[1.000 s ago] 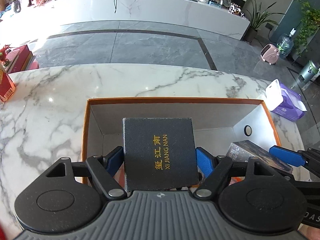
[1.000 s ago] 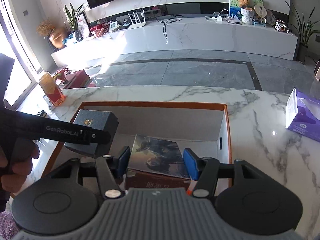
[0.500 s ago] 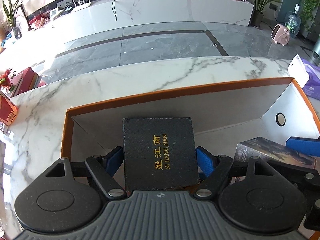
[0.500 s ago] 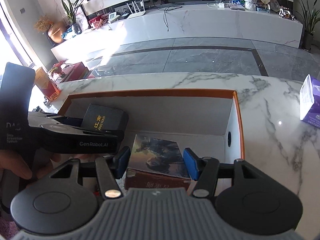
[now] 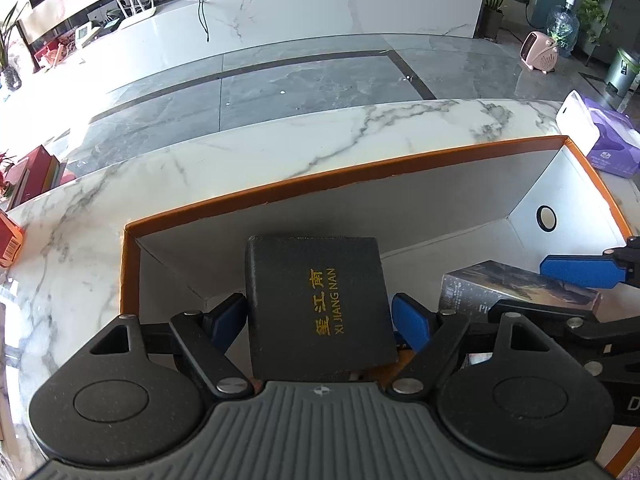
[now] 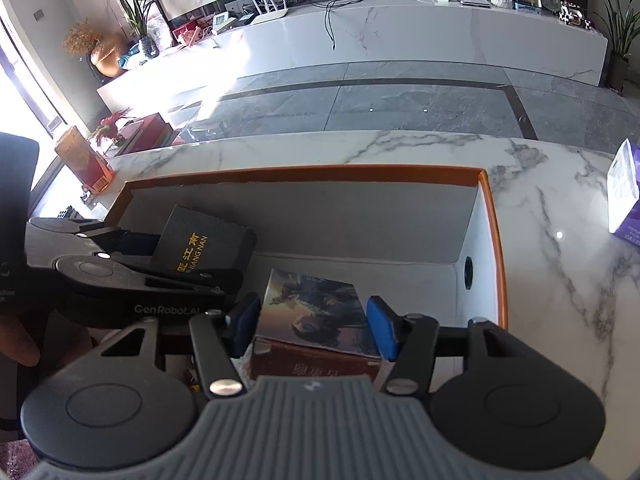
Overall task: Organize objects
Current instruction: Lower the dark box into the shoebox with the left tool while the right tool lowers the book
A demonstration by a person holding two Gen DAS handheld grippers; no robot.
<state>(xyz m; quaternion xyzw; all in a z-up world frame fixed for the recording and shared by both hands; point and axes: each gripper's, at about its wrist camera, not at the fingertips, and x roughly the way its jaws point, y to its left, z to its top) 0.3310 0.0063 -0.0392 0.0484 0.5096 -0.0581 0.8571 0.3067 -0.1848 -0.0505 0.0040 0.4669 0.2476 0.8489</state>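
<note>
Inside the orange-rimmed box, left tongs have just spread, pads clear of the black box; right tongs clamp the picture box.

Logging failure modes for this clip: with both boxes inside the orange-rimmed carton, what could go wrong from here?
1. The left hand-held gripper has just been opening its jaws around the black textured box with gold lettering, which looks tilted between them. Once freed, it might tip or slide.
2. The right hand-held gripper, clamping the flat picture-printed box, sits close beside the left one inside the white carton with the orange rim. Withdrawing could knock either.
</note>
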